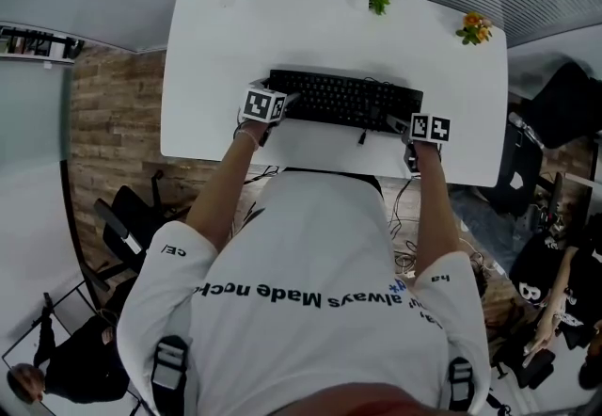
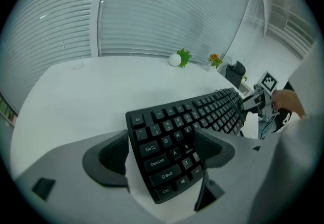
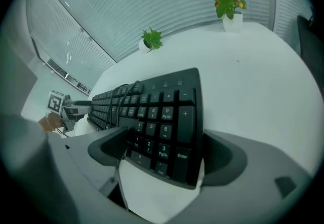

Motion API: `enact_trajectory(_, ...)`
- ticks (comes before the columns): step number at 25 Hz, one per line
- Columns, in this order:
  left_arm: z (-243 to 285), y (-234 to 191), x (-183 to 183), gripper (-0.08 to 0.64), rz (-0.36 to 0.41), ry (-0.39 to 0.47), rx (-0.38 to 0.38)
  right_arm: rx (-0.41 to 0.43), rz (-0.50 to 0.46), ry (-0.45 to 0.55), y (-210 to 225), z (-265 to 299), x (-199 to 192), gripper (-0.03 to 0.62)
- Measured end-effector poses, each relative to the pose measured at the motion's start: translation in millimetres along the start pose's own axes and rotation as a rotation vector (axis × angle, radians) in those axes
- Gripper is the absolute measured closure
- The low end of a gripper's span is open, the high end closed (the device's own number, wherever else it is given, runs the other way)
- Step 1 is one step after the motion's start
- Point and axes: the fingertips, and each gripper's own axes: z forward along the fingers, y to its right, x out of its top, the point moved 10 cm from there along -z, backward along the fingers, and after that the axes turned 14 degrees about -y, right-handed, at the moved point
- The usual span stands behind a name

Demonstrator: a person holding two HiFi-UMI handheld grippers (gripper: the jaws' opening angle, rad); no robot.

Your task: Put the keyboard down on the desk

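Keyboard (image 1: 343, 102) is black, long and full-size, with pale legends on its keys. It spans the gap between the two grippers and is held at its two short ends, low over the near half of the white counter (image 1: 216, 38). No view shows whether its underside touches the counter.

To the left of the left gripper (image 1: 280, 105) a bare strip of counter runs out to the counter's left edge. That gripper is pinching the keyboard's left end. In the left gripper view its jaws sit tight on either side of the part that carries Esc, Tab, Caps Lock, Shift and Ctrl. Beyond it lies a broad bare stretch of counter, up to the far edge under the blinds (image 2: 152, 10).

Between the grippers a black cable (image 3: 121, 91) lies looped over the key rows. Far ahead, near the back edge, stands a small green plant (image 1: 379, 2) in a white pot. A flowering plant (image 1: 475, 28) with orange blooms stands further right. Both are well apart from the keyboard.

The right gripper (image 1: 403, 124) is pinching the right end. In the right gripper view the number pad, with Enter and PgDn, fills the space between its jaws, which press on both sides. To its right a narrower bare strip reaches the counter's right edge. The counter's near edge lies just behind both grippers, towards the person.
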Motion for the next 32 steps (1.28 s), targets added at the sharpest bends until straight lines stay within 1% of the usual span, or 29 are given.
enact_trajectory(2, 2, 3, 1, 0.155, 0.045, -0.004, 0.045, -0.017, -0.002, 0.004, -1, 1, 0, 0.120)
enact_trajectory(3, 2, 3, 1, 0.155, 0.055, 0.000, 0.053, -0.022, -0.002, 0.005, -2, 2, -1, 0.123)
enact_trajectory(8, 1, 2, -1, 0.155, 0.056, 0.009, 0.061, -0.050, -0.012, 0.006, -4, 3, -2, 0.121)
enact_trajectory(13, 0, 1, -2, 0.156, 0.064, 0.010, 0.076, -0.141, -0.065, 0.021, -6, 0, -1, 0.107)
enact_trajectory(15, -2, 1, -4, 0.155, 0.064, 0.015, 0.082, -0.151, -0.074, 0.043, -6, -5, 1, 0.110)
enact_trajectory(18, -8, 1, -5, 0.156, 0.066, 0.033, 0.094, -0.174, -0.094, 0.087, -6, -14, 2, 0.152)
enact_trajectory(21, -19, 2, -2, 0.156, 0.070, 0.075, 0.102, -0.192, -0.128, 0.140, -11, -25, 2, 0.207)
enact_trajectory(25, -40, 9, 7, 0.158, 0.080, 0.182, 0.077, -0.215, -0.184, 0.226, -26, -42, 4, 0.281)
enact_trajectory(30, -69, 26, 17, 0.160, 0.090, 0.298, 0.034, -0.228, -0.242, 0.332, -49, -68, 7, 0.347)
enact_trajectory(32, -81, 35, 21, 0.173, 0.102, 0.346, 0.021, -0.226, -0.261, 0.374, -59, -78, 9, 0.374)
